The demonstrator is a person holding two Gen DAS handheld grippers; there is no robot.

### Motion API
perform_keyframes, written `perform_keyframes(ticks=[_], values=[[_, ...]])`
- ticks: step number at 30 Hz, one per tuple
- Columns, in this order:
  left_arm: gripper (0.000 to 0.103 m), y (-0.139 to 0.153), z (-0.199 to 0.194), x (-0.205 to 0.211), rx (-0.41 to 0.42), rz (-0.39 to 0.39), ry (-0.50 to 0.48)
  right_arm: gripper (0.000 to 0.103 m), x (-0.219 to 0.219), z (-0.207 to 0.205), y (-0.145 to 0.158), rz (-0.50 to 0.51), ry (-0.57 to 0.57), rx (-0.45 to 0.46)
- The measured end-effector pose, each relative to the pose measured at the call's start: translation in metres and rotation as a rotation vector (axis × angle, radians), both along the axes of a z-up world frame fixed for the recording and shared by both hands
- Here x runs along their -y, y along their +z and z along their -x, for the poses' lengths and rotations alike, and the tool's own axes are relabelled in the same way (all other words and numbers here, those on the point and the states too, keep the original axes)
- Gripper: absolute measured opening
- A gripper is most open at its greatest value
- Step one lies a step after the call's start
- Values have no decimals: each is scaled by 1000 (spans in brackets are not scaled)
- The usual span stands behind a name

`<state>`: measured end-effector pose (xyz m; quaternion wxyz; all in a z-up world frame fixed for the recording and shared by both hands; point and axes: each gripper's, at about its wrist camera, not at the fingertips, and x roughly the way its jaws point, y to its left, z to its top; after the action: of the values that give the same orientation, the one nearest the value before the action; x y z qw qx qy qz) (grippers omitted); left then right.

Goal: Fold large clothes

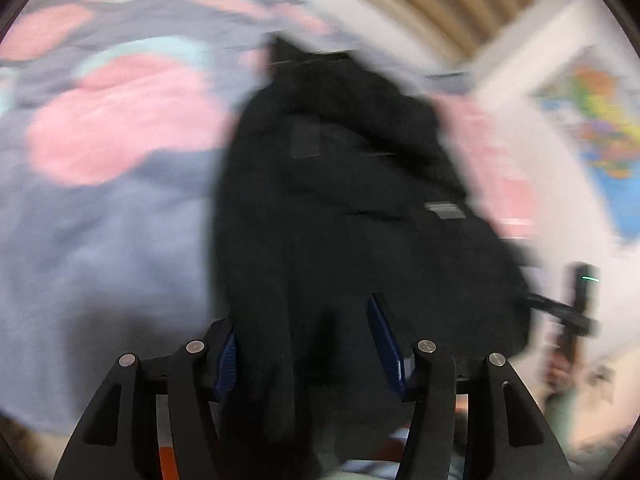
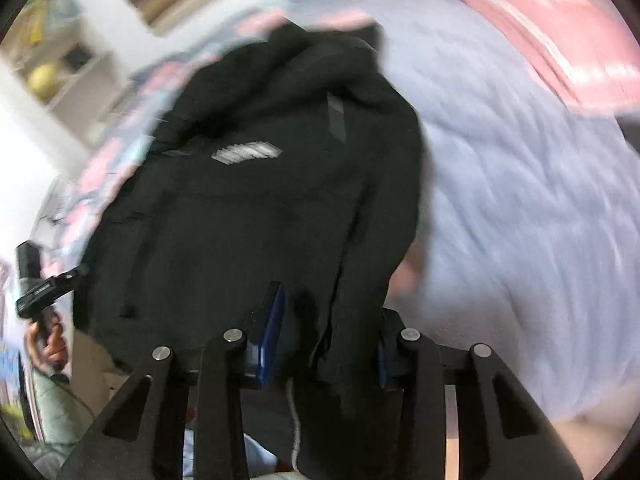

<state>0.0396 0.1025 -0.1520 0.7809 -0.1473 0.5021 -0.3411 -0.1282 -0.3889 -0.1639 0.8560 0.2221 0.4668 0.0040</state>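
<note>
- Left gripper [image 1: 308, 344] with blue pads [image 1: 385, 338] set a little apart, a thick fold of the black garment [image 1: 340, 200] bunched in the gap and pinched there.
- Right gripper [image 2: 326, 338] the same way: blue pads [image 2: 274, 332] a little apart, with black cloth between them, gripped.
- Black garment held up at one edge by both claws, hanging and spreading away from them over the bed cover [image 1: 100, 220].
- Looks like a big dark jacket or hoodie, with a small grey patch [image 2: 246, 153] and a dark strip [image 2: 335, 118] on it in the right view.
- Thin white cord [image 2: 295, 420] hanging down near the right claw.
- Bed cover soft and light purple, with big pink shapes [image 1: 120, 120] and a bit of pale blue.
- Pink pillow or blanket [image 2: 560, 40] at the top right of the right view.
- In the left view, other claw's black handle [image 1: 580, 304] at the right side, past the edge of the cloth.
- In the right view, a hand [image 2: 50, 340] on a black handle at the left side.
- Bright map poster [image 1: 600, 128] on the white wall.
- White shelf [image 2: 76, 76] with a yellow ball [image 2: 43, 76] in it.
- Both views very blurry, so small things hard to make out.
</note>
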Motion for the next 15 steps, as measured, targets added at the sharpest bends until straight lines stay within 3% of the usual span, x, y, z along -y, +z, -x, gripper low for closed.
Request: perform_keyframes(ticks=[2, 4, 10, 15], values=[[58, 6, -3, 4, -1, 92, -23, 43, -7, -4, 16, -29, 38, 60], [59, -4, -9, 8, -33, 123, -29, 43, -8, -12, 14, -45, 44, 62], [59, -34, 2, 1, -80, 66, -1, 46, -12, -14, -31, -65, 14, -65], [61, -39, 25, -3, -90, -66, -25, 50, -11, 14, -47, -81, 17, -134]])
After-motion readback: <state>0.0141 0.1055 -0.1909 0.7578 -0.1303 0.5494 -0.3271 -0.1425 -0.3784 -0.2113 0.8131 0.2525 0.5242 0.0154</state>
